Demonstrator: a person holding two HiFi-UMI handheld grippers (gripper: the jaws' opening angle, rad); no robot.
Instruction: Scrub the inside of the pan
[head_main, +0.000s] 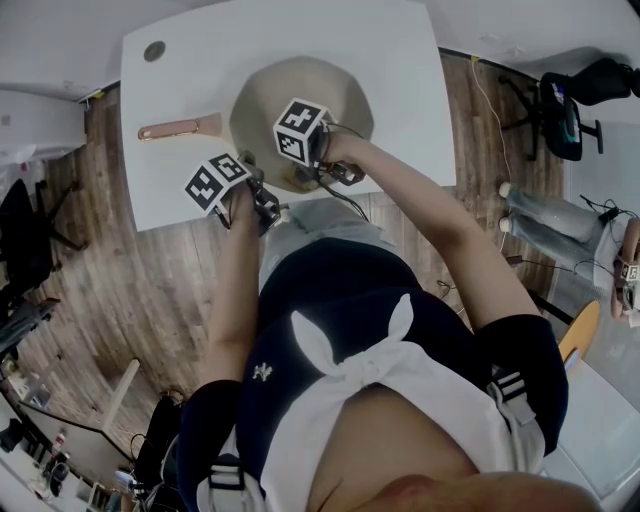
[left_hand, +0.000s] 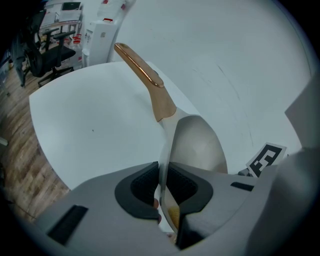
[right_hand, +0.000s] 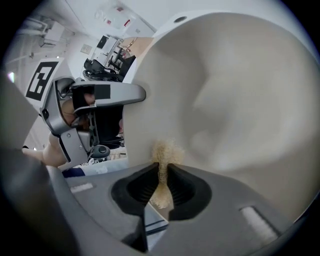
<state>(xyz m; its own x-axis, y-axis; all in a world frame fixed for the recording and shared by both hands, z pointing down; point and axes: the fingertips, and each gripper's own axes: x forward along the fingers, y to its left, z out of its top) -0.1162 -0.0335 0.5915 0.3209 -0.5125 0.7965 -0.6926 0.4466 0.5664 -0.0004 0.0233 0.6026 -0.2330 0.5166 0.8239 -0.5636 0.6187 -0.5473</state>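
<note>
A beige pan (head_main: 300, 95) with a copper handle (head_main: 180, 128) sits on the white table (head_main: 400, 60). My left gripper (head_main: 248, 172) is at the pan's near-left edge. In the left gripper view the left gripper (left_hand: 164, 175) is shut on the thin pan rim (left_hand: 167, 145), and the handle (left_hand: 142, 72) runs away up-left. My right gripper (head_main: 298, 162) reaches inside the pan under its marker cube. In the right gripper view the right gripper (right_hand: 162, 172) is shut on a tan fibrous scrub pad (right_hand: 164, 152), which is pressed against the pan's inner surface (right_hand: 240, 100).
The table's near edge (head_main: 200, 220) lies just behind both grippers, with wooden floor (head_main: 130, 290) below it. A round hole (head_main: 154, 50) marks the far-left table corner. An office chair (head_main: 565, 110) stands at the right. A person's legs (head_main: 540, 225) show at the right edge.
</note>
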